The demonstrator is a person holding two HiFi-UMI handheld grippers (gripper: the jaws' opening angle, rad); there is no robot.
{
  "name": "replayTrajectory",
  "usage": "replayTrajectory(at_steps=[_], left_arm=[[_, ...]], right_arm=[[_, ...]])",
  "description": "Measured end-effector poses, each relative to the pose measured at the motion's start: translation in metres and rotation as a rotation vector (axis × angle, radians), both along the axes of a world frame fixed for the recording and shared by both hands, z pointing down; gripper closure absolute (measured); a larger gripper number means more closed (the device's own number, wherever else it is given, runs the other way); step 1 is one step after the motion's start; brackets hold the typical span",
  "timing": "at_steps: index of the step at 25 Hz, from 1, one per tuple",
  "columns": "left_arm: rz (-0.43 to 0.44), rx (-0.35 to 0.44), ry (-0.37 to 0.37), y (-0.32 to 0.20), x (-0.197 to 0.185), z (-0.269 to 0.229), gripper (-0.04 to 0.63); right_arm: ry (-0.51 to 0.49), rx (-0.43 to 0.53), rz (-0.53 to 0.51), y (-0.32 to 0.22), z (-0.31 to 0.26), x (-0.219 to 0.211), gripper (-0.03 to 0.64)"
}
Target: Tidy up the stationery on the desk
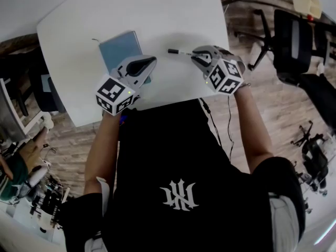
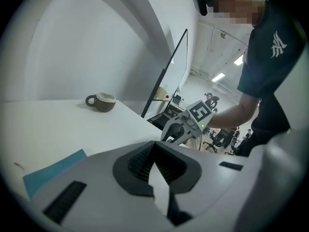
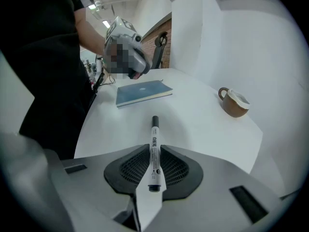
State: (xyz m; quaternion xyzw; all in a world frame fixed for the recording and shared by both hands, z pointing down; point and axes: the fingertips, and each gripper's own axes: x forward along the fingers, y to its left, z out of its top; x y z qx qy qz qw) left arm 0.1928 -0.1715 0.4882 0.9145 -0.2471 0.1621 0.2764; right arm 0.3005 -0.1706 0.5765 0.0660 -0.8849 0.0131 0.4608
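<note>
smooth plastic marker, matt desk

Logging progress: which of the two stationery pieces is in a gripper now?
The marker, clamped in the right gripper; the blue notebook lies flat on the desk, in no gripper.

Three views of one desk
Head view looks steeply down; gripper views skim low, facing each other, sharing the mug.

Blue notebook, white marker with black cap, brown mug.
</note>
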Motion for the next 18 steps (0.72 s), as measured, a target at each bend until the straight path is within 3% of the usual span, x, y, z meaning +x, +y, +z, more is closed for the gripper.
replayTrajectory(at_steps=[4,12,18], left_arm=[[-0.043,0.008,-0.002,0.001,-0.021,-0.003,0.592],[-0.129,0.03,-0.007,0.003,-0.072,-0.011,0.592],[-0.201,0.043,-0.005,0.005,-0.111,-0.018,0.592]], right_arm=[[-0.059,-0.028,0.076,-0.005,-0.01,-0.016,0.528],[-0.065,-0.059,0.093,-0.003,-0.013,-0.045,0.529],[-0.222,-0.194,0.327,-0.015,-0.027,-0.064,0.529]])
